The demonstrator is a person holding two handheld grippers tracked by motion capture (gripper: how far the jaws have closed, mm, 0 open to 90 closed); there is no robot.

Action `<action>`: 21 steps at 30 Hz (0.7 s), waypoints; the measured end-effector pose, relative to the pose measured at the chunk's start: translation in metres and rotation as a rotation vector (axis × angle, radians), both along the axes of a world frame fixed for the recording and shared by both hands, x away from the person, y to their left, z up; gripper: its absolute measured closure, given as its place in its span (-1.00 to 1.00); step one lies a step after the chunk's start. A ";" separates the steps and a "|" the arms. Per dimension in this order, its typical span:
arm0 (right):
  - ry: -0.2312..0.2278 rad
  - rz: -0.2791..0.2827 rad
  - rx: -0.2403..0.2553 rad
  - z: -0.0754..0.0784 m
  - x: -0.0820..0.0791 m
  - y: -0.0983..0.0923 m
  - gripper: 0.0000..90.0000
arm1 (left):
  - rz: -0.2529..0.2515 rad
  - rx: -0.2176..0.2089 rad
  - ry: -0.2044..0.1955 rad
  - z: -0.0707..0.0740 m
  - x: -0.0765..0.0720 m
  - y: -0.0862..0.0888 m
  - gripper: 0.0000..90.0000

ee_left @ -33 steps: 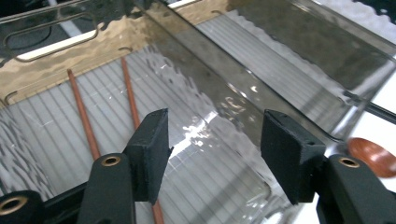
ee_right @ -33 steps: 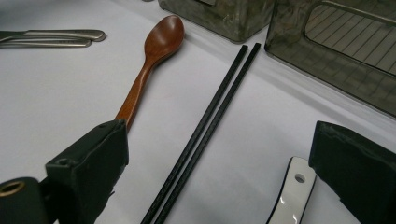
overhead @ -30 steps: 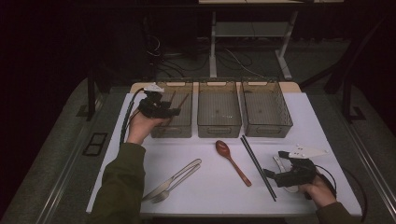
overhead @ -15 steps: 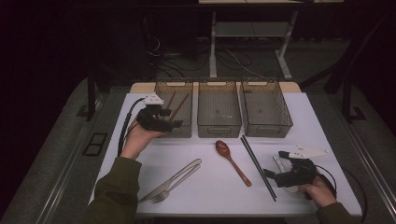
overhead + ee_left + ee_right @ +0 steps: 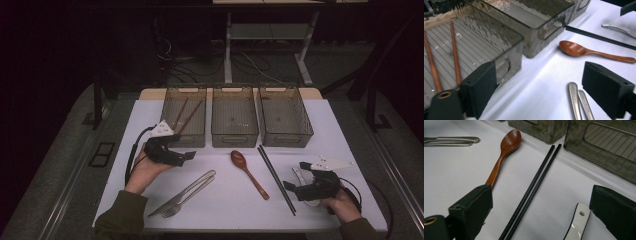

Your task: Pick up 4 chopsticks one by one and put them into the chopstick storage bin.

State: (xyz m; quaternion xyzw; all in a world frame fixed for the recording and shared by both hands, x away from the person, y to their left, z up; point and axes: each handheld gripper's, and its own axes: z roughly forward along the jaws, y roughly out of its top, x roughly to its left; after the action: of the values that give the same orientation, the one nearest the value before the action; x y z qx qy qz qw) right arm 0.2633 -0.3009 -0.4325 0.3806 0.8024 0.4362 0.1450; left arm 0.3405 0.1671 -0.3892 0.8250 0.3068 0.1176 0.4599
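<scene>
Left gripper (image 5: 187, 156) has just been opening its jaws, wide now with nothing between them, sitting right in front of the left bin (image 5: 184, 118) where the brown chopsticks (image 5: 183, 116) lie. Right gripper (image 5: 291, 186) is wide open and empty too, near the black chopsticks (image 5: 276, 179) and white spoon (image 5: 576, 223).

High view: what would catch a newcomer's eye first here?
Three smoky see-through plastic bins stand in a row at the far side of the white table; the left one holds two brown wooden chopsticks. On the table lie a reddish-brown wooden spoon in the middle, a pair of black chopsticks to its right, and a metal fork and spoon to its left. The left gripper hangs open near the left bin.
</scene>
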 end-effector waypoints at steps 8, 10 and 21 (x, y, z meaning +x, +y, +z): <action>-0.010 -0.002 0.011 0.003 -0.003 0.002 -0.90 | -0.039 -0.003 -0.053 -0.007 -0.031 0.002 -0.95; -0.012 0.003 0.012 0.004 -0.004 0.003 -0.90 | -0.049 -0.005 -0.054 -0.009 -0.037 0.001 -0.98; -0.005 0.005 0.008 0.002 -0.003 0.004 -0.90 | -0.094 0.016 -0.040 -0.031 -0.060 -0.004 -1.00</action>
State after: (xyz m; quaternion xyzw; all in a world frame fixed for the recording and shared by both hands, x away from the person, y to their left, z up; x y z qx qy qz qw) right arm 0.2603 -0.2966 -0.4300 0.3781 0.8013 0.4407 0.1442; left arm 0.2809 0.1632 -0.4199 0.8397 0.2573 0.1149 0.4643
